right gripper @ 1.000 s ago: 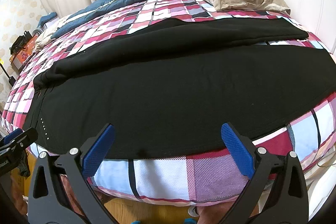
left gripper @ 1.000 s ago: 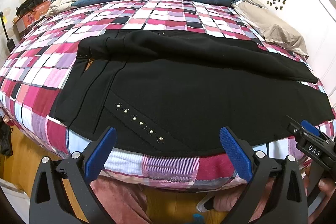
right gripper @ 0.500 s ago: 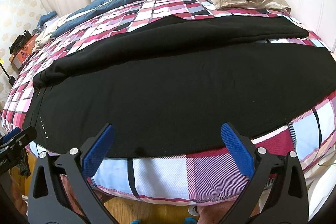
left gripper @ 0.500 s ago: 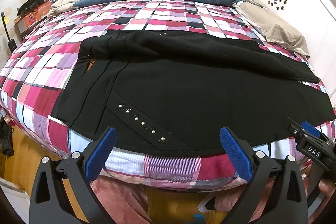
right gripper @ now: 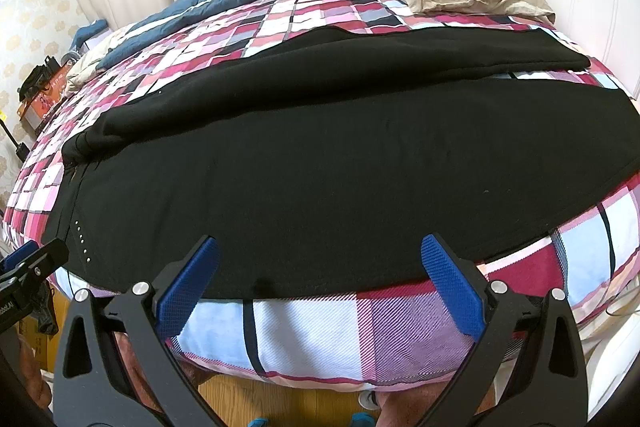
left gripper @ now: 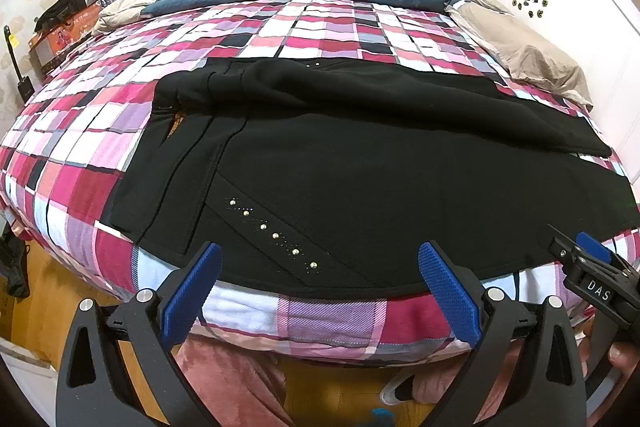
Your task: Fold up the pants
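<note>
I am holding both the left gripper (left gripper: 318, 281) and right gripper (right gripper: 318, 277) with fingers released, hovering at 6 o'clock of the black pants (left gripper: 360, 183) lying on the plaid bed (left gripper: 332, 315).

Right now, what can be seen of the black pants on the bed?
The black pants lie spread across the checked bedspread, waist to the left, legs running right toward the pillow. The fabric looks thick and matte. The far leg is rumpled and bunched near the waist; the near leg lies flat. A diagonal row of small studs trims the near pocket. Neither tool touches them.
</note>
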A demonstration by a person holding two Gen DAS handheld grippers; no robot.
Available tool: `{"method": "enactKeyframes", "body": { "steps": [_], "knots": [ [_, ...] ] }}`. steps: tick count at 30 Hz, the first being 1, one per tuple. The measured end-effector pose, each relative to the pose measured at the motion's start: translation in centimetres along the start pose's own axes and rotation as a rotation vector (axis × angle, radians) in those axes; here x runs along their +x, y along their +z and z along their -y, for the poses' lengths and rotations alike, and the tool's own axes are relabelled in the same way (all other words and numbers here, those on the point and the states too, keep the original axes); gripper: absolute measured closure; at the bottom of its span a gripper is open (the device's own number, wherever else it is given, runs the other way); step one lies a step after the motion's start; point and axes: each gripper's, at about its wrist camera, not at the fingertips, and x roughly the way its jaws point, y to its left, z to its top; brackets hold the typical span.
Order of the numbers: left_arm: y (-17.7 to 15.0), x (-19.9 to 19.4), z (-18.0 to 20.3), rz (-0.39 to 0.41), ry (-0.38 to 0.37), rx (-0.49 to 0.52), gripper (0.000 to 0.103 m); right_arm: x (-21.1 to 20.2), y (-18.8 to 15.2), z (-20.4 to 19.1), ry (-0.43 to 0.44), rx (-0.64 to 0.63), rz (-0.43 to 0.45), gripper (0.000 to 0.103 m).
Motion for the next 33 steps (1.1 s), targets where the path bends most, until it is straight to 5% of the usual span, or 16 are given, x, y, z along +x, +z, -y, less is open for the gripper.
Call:
{"method": "enactKeyframes", "body": {
  "steps": [33],
  "knots": [
    [0.3,-1.0,-0.1,0.073,0.060,0.023,0.005,0.2,-0.1,-0.2,0.002,-0.001,-0.003,0.002]
  ]
}}
